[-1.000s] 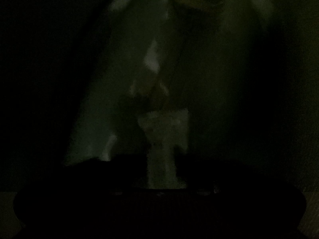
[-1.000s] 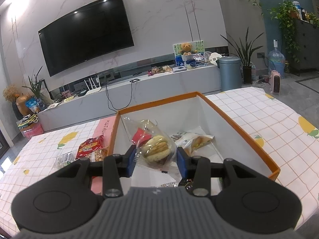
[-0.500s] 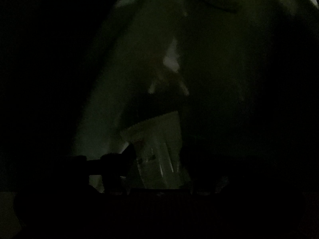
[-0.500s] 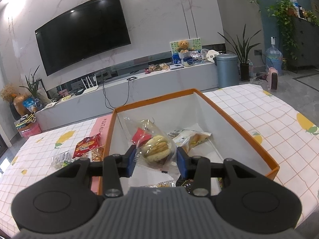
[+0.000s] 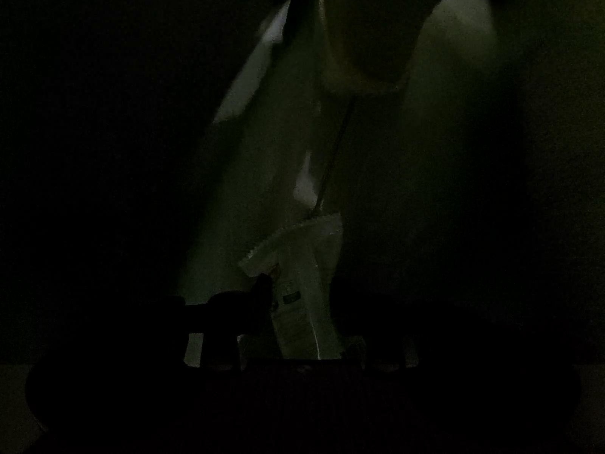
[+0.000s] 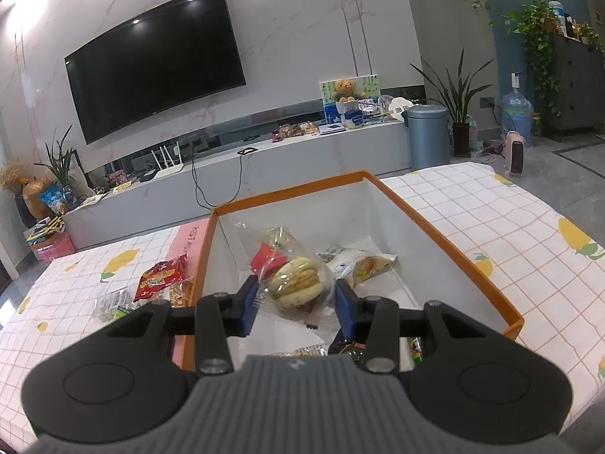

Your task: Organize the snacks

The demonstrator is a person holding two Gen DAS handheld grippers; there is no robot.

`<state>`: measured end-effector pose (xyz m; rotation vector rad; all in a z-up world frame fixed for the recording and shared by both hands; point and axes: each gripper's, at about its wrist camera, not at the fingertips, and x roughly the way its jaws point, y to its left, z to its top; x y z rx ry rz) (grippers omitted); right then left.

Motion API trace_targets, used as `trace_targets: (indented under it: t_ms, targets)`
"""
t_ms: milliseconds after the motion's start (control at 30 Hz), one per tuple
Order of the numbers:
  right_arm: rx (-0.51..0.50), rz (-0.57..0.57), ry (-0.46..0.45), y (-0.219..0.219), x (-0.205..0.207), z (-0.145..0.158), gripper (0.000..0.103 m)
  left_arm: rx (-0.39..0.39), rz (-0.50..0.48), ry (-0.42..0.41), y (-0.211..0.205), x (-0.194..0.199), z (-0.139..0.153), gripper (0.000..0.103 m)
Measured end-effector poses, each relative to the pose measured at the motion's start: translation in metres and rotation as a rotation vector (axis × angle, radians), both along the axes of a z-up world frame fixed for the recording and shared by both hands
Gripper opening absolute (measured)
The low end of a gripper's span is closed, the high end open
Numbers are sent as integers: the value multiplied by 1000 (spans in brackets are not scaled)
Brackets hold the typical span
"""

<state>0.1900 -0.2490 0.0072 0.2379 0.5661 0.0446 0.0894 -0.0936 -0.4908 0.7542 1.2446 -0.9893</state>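
Holding a clear-wrapped biscuit pack (image 6: 297, 283) over the orange-rimmed box (image 6: 446, 244) on the table (image 6: 491, 219), my right gripper (image 6: 297, 302) stays clamped, unmoved. In the dark left view, my left gripper (image 5: 298, 302) has just been closing around a pale packet (image 5: 298, 283); contact I cannot tell.

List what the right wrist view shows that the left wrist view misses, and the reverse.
Right wrist only: a lit room, the orange box, the right claw shut on a bagged bun, and a red packet on the tablecloth. Left wrist only: a dark scene with a pale wrapper between the left claw fingers, which have just been closing. Shared: each claw has a snack between its fingers.
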Motion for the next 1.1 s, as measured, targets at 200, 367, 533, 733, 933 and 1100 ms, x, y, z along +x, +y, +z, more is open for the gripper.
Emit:
trace_targets:
  t_ms: [200,367,533,733,933,1100]
  targets:
    - [11,14,-12,2,-4,-2,41,-122,6,-10,9,6,39,36]
    - [19,15,-13,-3,-6,-2,41,-186,34,-14,10,6,81,36]
    - [40,21,-16,-8,-6,-1,41,-165,92,-12,2,3,104,36]
    - [76,25,-28,-17,-10,2,41,-72,75,-45,3,-1,119,36]
    - [109,33,-39,-23,-14,4,41,-21,21,-80,6,-7,139,35]
    - [130,55,-43,-22,-16,3,41,9,-20,-151,6,-17,160,34]
